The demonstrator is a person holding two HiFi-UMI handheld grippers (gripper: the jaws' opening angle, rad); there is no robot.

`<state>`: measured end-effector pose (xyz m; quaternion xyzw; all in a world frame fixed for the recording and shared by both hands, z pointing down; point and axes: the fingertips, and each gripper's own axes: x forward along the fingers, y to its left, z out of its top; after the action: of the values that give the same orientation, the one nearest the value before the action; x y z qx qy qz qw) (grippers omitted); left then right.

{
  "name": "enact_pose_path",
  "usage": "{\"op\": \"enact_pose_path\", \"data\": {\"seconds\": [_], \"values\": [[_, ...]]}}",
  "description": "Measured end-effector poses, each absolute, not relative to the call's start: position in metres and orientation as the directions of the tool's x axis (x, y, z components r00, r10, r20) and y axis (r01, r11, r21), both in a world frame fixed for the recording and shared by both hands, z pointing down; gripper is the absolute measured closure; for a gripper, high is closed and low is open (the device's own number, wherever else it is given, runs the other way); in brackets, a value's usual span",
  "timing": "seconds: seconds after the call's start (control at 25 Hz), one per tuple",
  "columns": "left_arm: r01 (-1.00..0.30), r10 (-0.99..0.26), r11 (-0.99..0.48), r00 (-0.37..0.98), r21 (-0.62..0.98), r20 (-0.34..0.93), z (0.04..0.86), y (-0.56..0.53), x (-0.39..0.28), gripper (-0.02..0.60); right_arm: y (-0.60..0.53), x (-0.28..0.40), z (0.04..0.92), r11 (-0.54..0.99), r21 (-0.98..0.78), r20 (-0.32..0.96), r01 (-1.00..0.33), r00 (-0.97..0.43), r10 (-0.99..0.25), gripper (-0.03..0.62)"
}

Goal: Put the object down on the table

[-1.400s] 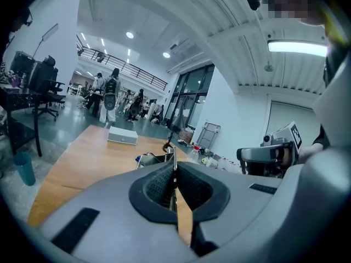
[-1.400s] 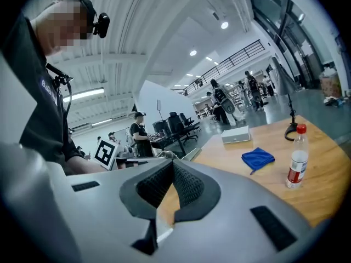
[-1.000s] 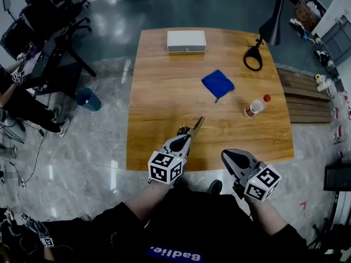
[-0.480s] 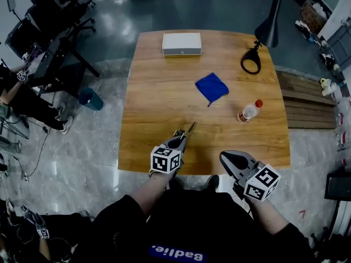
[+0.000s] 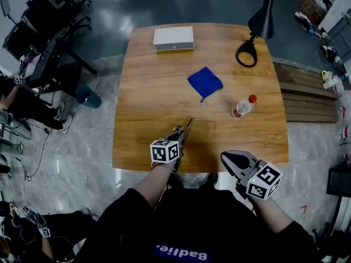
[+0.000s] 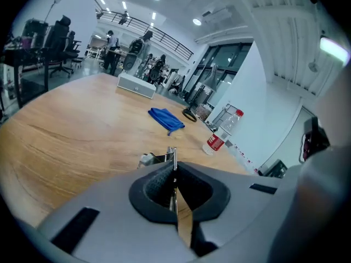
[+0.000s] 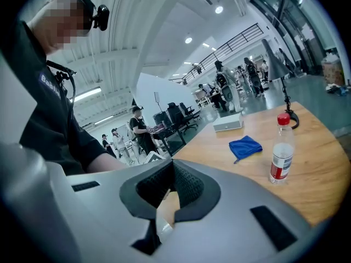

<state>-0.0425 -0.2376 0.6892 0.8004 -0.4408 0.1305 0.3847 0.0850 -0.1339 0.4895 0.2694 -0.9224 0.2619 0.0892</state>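
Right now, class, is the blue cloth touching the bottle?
No, in the head view bare wood of the table separates the blue cloth from the bottle.

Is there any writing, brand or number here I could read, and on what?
None reads clearly.
Bottle label: print too small to read.
White box: front mark too small.
Marker cubes: black-and-white square patterns, no letters.
Blue shirt patch: white print, a person's badge, left unread.

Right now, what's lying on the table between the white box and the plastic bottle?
A crumpled blue cloth lies between the white box and the plastic bottle, touching neither. The head view shows it plainly from above.
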Motion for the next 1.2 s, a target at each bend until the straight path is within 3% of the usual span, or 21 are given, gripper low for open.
{"op": "enact_pose_path", "data": {"seconds": [0.36, 0.88, 1.08, 1.2], "values": [[-0.751, -0.625, -0.182, 0.586, 0.635, 0.515, 0.713, -0.246, -0.047, 0.572, -0.128, 0.099, 0.494, 0.687, -0.441, 0.330, -0.578, -0.816, -0.475, 0.589], [-0.687, -0.635, -0.114, 0.606, 0.718, 0.479, 0.737, -0.246, -0.066, 0.572, -0.120, 0.086, 0.488, 0.680, -0.427, 0.318, -0.597, -0.802, -0.505, 0.589], [-0.692, -0.617, -0.119, 0.613, 0.713, 0.493, 0.740, -0.248, -0.069, 0.558, -0.118, 0.082, 0.486, 0.683, -0.428, 0.312, -0.592, -0.806, -0.503, 0.589], [-0.740, -0.590, -0.137, 0.595, 0.658, 0.546, 0.743, -0.246, -0.069, 0.512, -0.118, 0.079, 0.486, 0.688, -0.434, 0.307, -0.582, -0.813, -0.494, 0.589]]}}
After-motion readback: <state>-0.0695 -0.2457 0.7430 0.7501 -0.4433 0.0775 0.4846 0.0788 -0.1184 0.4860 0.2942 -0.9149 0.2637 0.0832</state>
